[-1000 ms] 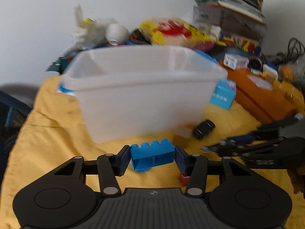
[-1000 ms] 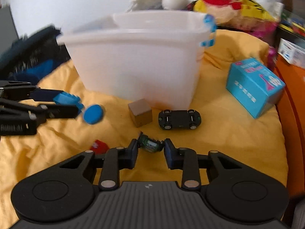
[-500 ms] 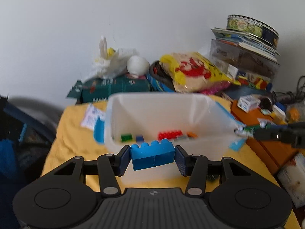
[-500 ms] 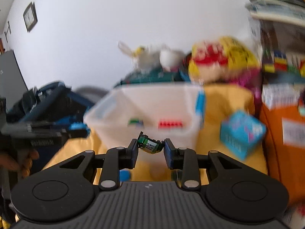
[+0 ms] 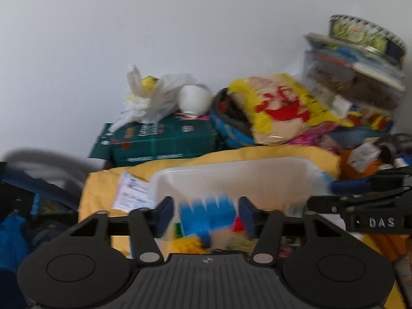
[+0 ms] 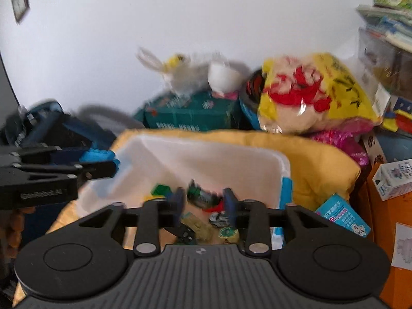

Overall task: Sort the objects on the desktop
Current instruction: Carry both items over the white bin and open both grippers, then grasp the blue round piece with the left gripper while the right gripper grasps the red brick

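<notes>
Left wrist view: the left hand-held gripper (image 5: pixel 206 215) stands wide open at lower centre, the blurred blue brick (image 5: pixel 206 217) loose between its fingers, over the white bin (image 5: pixel 231 175).

Right wrist view: the right hand-held gripper (image 6: pixel 204 203), at lower centre, is also parted; the green battery (image 6: pixel 200 194) sits blurred between its fingers, above the bin (image 6: pixel 206 154).

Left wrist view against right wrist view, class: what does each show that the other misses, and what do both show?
Left wrist only: a white paper slip on the yellow cloth beside the bin.

Right wrist only: a framed picture on the wall and a light blue carton.

Both: the white plastic bin, the blue brick between the left hand-held gripper fingers, and the yellow snack bag.
</notes>
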`<state>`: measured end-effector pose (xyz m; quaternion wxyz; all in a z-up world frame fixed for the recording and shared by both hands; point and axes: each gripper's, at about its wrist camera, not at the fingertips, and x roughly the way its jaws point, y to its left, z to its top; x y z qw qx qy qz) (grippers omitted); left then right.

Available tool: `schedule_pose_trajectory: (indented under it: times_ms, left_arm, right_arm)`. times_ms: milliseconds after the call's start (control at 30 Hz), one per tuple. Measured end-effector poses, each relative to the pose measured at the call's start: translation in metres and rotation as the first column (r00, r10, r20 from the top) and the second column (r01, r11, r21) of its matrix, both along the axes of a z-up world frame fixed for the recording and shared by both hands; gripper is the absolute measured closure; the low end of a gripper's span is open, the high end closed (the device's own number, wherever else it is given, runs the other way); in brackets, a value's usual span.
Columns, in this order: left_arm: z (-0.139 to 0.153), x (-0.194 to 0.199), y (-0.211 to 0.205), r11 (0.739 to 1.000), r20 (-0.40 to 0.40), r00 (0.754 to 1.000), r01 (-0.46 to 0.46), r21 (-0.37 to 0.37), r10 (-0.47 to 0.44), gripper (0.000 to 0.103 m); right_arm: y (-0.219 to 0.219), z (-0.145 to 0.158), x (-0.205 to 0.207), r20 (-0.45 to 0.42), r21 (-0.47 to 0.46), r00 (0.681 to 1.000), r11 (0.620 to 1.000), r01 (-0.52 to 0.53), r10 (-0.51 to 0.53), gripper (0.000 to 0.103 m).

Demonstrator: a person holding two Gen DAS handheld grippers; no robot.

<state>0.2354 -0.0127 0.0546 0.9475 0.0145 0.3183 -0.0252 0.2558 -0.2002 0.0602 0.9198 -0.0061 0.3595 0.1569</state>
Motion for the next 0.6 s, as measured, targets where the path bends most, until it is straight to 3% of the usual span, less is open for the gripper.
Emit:
schedule_pose_trajectory:
  times_ms: [67, 167, 333, 433, 600]
  left_arm:
    - [-0.002, 0.001, 0.002, 0.999, 0.004, 0.999, -0.033, 0.015, 0.033, 0.031]
    - [-0.007, -0.010, 0.010, 1.000, 0.001, 1.000, -0.018, -0.009, 0.018, 0.031]
    - [-0.025, -0.059, 0.017, 0.999, 0.023, 0.999, 0.023, -0.032, -0.022, 0.031]
    - [-0.055, -0.094, 0.014, 0.998, -0.001, 1.000, 0.023, -0.058, -0.023, 0.031]
    - [-0.116, -0.105, -0.012, 0.996, -0.123, 0.989, 0.081, 0.020, -0.078, 0.031]
  right_arm:
    - [0.000, -0.004, 0.000, 0.011, -0.035, 1.000, 0.999, 0.004, -0.003, 0.042]
    - [-0.009, -0.003, -0.017, 0.024, 0.022, 1.000, 1.000, 0.002, -0.003, 0.042]
    - [-0.015, -0.011, -0.078, 0.074, 0.038, 0.996, 0.998, -0.047, 0.044, 0.042]
    - [-0.006, -0.039, -0.111, 0.049, -0.011, 0.997, 0.998, -0.066, 0.067, 0.042]
    - [0.019, -0.100, -0.136, -0.081, -0.068, 0.990, 0.990, -0.121, 0.115, 0.044]
